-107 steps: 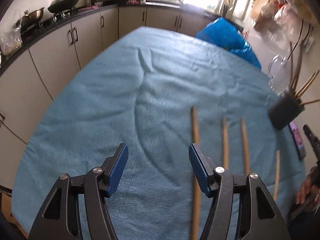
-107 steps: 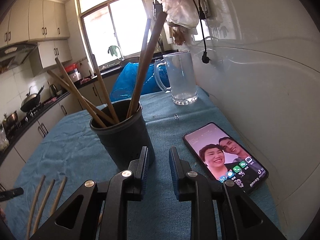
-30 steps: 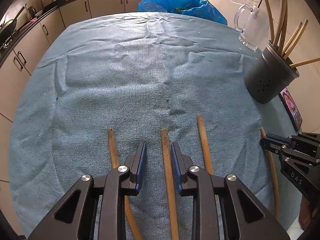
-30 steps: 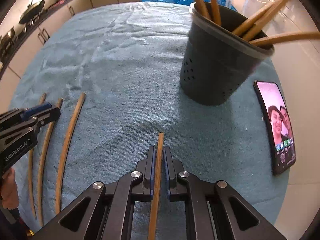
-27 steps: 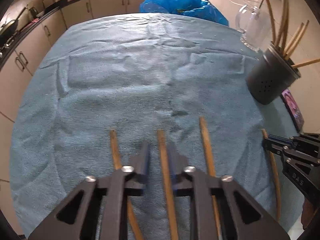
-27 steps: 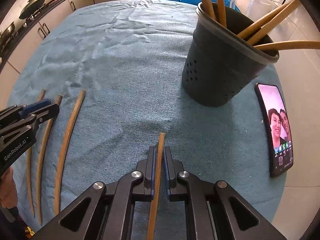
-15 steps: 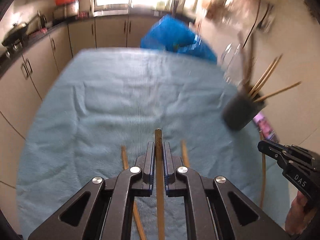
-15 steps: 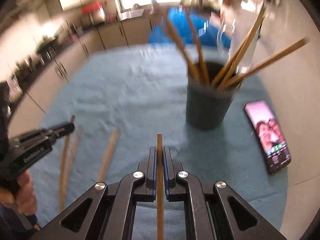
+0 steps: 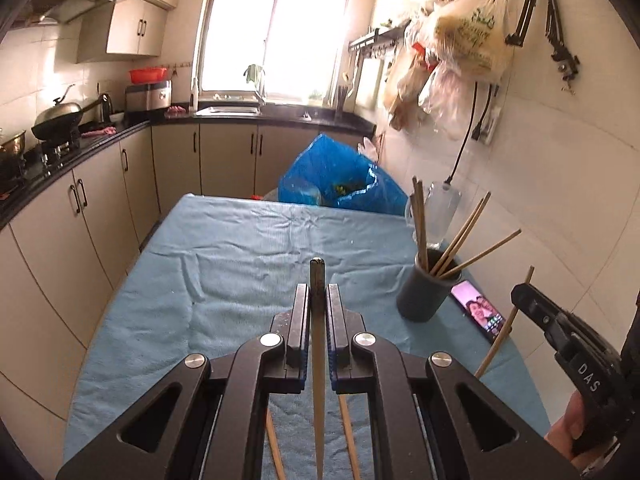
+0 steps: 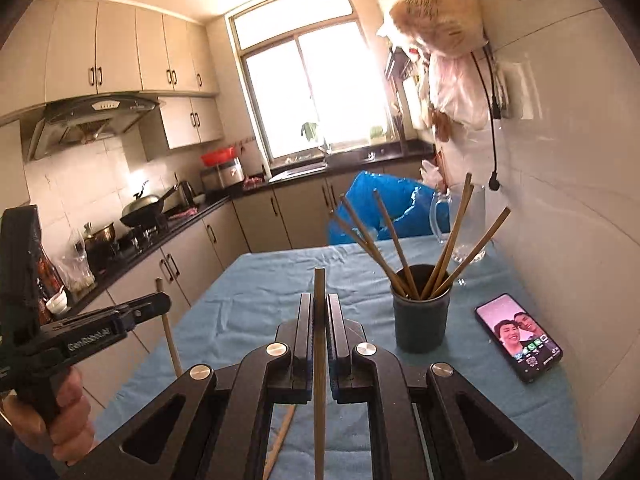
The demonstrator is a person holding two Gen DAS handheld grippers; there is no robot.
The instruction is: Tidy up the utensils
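My left gripper [image 9: 318,300] is shut on a wooden chopstick [image 9: 317,280] and holds it raised above the blue-clothed table [image 9: 240,248]. My right gripper [image 10: 319,312] is shut on another chopstick [image 10: 319,288], also lifted. The dark utensil holder [image 9: 423,292] with several chopsticks stands at the right, and shows in the right wrist view [image 10: 420,322]. Two loose chopsticks [image 9: 347,436] lie on the cloth under the left gripper. The right gripper [image 9: 520,294] shows in the left view, and the left gripper [image 10: 160,300] in the right view.
A phone [image 10: 518,342] with a lit screen lies right of the holder. A glass mug [image 10: 466,224] and a blue bag [image 9: 340,180] sit at the table's far end. Kitchen cabinets [image 9: 80,208] run along the left, a tiled wall on the right.
Both grippers have risen and tilted up from the cloth, each carrying its chopstick. The left gripper closed on its chopstick about a second ago.
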